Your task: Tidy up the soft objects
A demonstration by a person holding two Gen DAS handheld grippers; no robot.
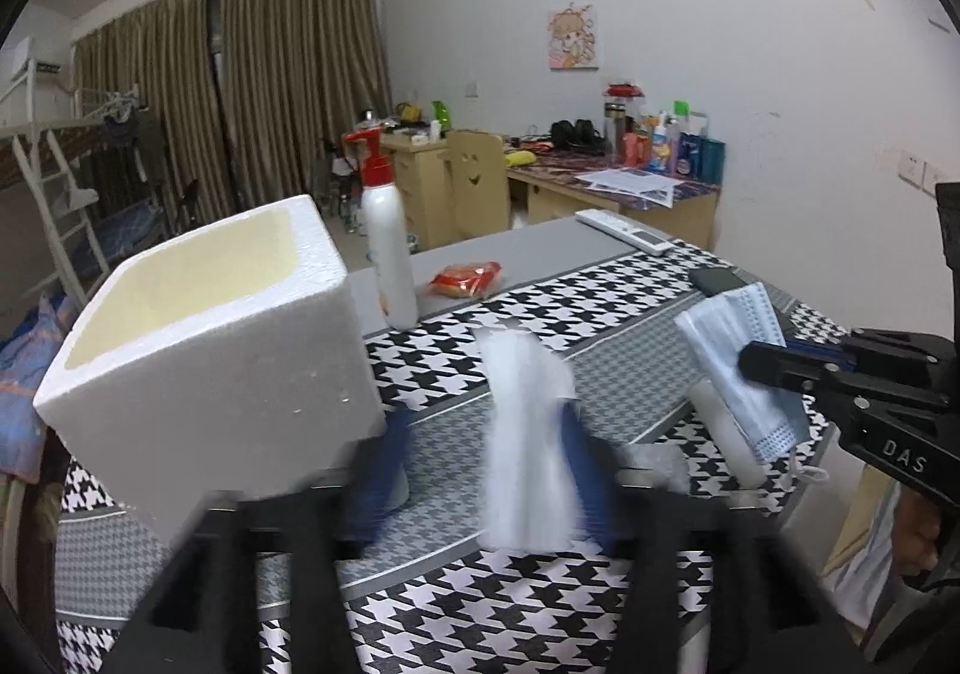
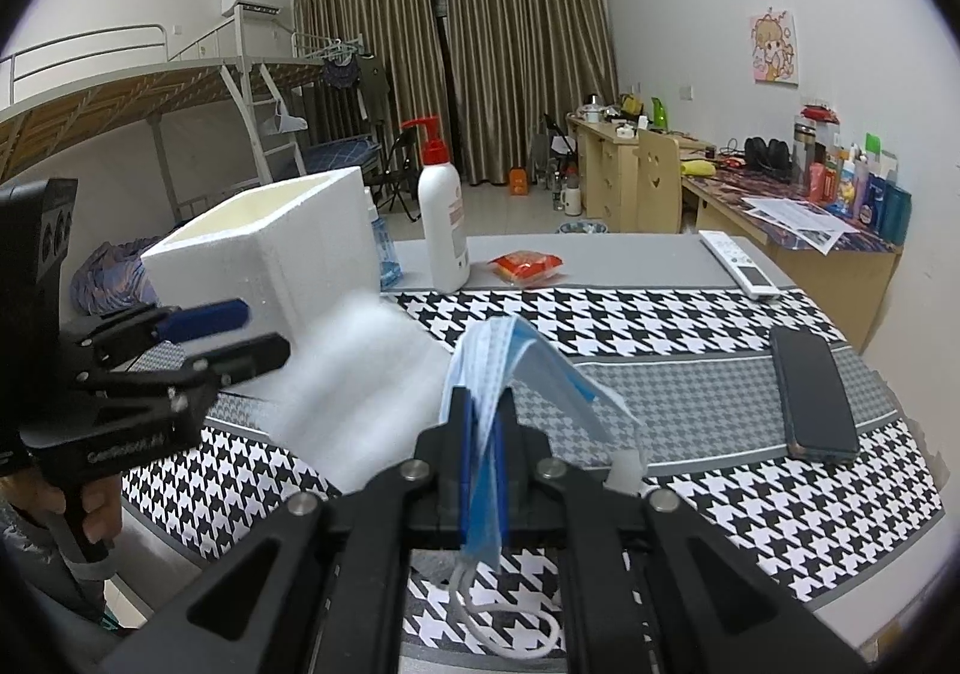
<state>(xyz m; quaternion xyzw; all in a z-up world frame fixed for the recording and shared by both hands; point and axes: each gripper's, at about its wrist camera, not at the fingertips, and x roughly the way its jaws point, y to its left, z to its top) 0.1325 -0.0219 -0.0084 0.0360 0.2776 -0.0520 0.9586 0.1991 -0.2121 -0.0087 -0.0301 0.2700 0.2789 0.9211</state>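
The table, covered by a black-and-white houndstooth cloth, fills the near half of both views.

A white foam box stands open-topped at the far left of the table, with the left gripper just beside its near right corner.

A blurred white foam sheet stands between the fingers of the left gripper in the left wrist view. In the right wrist view the same sheet appears to droop onto the cloth in front of the box. The left jaws stand well apart. Motion blur prevents confirming whether either finger touches the sheet.

A white pump bottle with a red head stands upright on the bare grey strip at the far side, right of the box. A smaller clear bottle stands between the two.

A dark phone lies flat on the cloth at the right. A white remote control lies beyond it, near the far right corner.

A pale blue face mask is clamped, folded, between the closed fingers of the right gripper, held above the cloth near the table centre. Its white ear loop hangs below the jaws.

A red snack packet lies flat on the grey strip, right of the pump bottle.
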